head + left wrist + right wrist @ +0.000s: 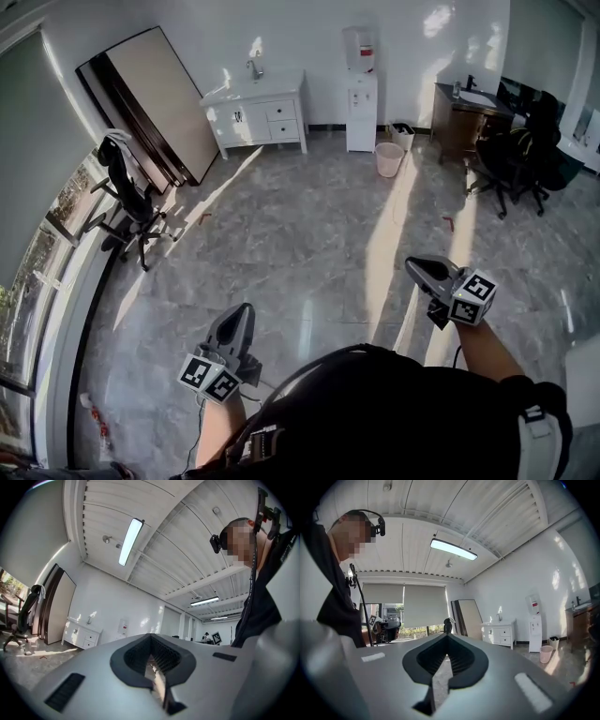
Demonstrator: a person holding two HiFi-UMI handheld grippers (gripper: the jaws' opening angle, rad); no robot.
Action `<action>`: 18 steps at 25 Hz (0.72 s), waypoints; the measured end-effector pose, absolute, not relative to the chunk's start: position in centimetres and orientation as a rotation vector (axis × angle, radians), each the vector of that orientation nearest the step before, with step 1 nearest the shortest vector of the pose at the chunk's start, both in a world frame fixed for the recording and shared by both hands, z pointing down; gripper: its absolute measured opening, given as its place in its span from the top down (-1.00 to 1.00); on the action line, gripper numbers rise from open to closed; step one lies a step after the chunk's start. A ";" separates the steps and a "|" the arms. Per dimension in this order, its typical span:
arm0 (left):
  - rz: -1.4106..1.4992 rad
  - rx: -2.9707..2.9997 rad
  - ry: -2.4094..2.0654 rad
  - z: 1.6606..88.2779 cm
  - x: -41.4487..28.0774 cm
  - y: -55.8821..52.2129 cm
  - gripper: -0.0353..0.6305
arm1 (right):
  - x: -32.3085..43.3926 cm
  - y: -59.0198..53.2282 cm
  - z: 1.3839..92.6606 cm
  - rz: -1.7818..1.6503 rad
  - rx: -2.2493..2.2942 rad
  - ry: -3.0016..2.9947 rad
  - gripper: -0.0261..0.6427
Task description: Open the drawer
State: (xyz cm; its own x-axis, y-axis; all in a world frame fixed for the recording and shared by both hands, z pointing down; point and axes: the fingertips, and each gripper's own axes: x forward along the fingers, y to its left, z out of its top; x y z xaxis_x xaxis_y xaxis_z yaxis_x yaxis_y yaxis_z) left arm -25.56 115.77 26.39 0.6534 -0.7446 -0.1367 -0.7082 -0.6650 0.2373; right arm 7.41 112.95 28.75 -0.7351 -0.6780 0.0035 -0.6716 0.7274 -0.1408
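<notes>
A white vanity cabinet (pixel 253 114) with a tap stands against the far wall; its two drawers (pixel 282 119) on the right side are closed. It also shows small in the left gripper view (pixel 82 636) and the right gripper view (pixel 500 633). My left gripper (pixel 243 311) is near the person's body, far from the cabinet, pointing roughly towards it, jaws together and empty (pixel 150 639). My right gripper (pixel 413 266) is held further right, also far off across the floor, with its jaws together and nothing between them (pixel 448 638).
Large boards (pixel 155 103) lean on the wall left of the cabinet. An office chair (pixel 127 192) stands by the left window. A water dispenser (pixel 360 98), a pink bin (pixel 388 159), a dark sink cabinet (pixel 464 117) and black chairs (pixel 514 155) line the right.
</notes>
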 end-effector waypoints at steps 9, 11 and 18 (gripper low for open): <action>-0.316 2.632 -1.301 28.3 -26.0 111.5 0.92 | 6.7 106.8 30.0 -0.211 -1.001 2.913 0.94; -0.314 2.644 -1.328 28.1 -24.3 110.2 0.92 | 8.2 105.0 30.6 -0.209 -0.970 2.912 0.94; -0.300 2.636 -1.439 25.2 -17.4 103.6 0.92 | 15.5 95.8 28.2 -0.190 -0.898 2.914 0.94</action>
State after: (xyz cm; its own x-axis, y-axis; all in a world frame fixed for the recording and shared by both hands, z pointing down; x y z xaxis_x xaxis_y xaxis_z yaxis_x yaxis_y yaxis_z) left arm -17.35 103.57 25.18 0.5272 -0.8420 -0.1146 -0.8176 -0.5394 0.2017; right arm 15.49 95.79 28.19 -0.8238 -0.5650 -0.0455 -0.5544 0.8198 -0.1435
